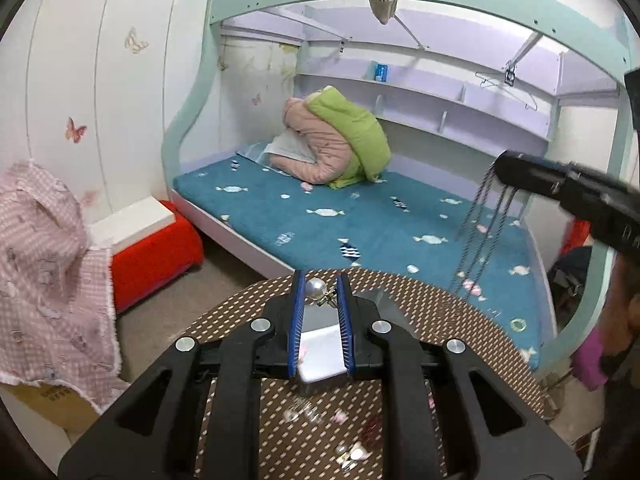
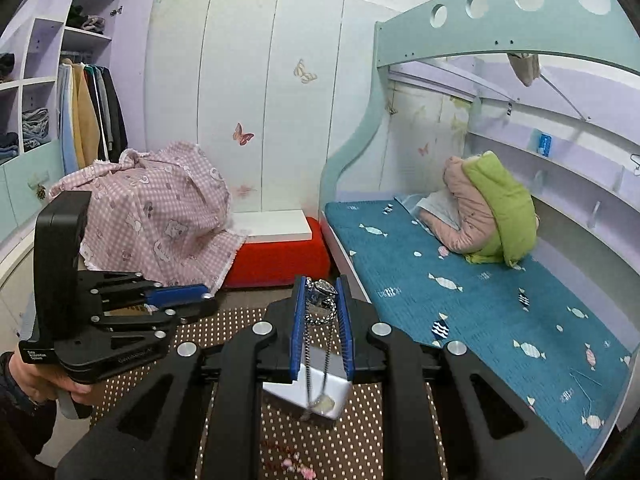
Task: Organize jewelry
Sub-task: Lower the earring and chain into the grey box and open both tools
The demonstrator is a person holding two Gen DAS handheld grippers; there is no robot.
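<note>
Between the blue pads of the left tongs (image 1: 321, 286) a pearl earring (image 1: 316, 289) is pinched, the white pearl sitting at the fingertips with a small gilt fitting beside it. These tongs are held level above the table (image 1: 448, 312), pointing toward the bed (image 1: 360, 224). Seen from the right wrist, they are gripped from below by the left hand (image 2: 48, 380).

The right tongs (image 2: 322, 288) are pressed together on a silver chain necklace (image 2: 320, 304); a bunched, knotted part of it is caught at the tips, and the strands hang down between the pads. From the left wrist view the same tongs enter from the right edge, raised well above the table, with the chain strands (image 1: 480, 232) dangling freely and blurred.

Under both tongs a small white box (image 1: 322, 356) stands on the dotted brown table cover; its contents cannot be made out. The lower end of the hanging chain is seen against the box (image 2: 308, 392) from the right wrist. Loose small jewelry pieces (image 1: 344, 436), pink, red and silvery, lie blurred on the cover nearer the camera.

Beyond the table, a teal bed with a folded pink and green quilt (image 1: 336, 140) is seen, a red stool (image 1: 156, 248) stands at its foot, and a pink checked cloth (image 2: 160, 208) is draped over something to the left.
</note>
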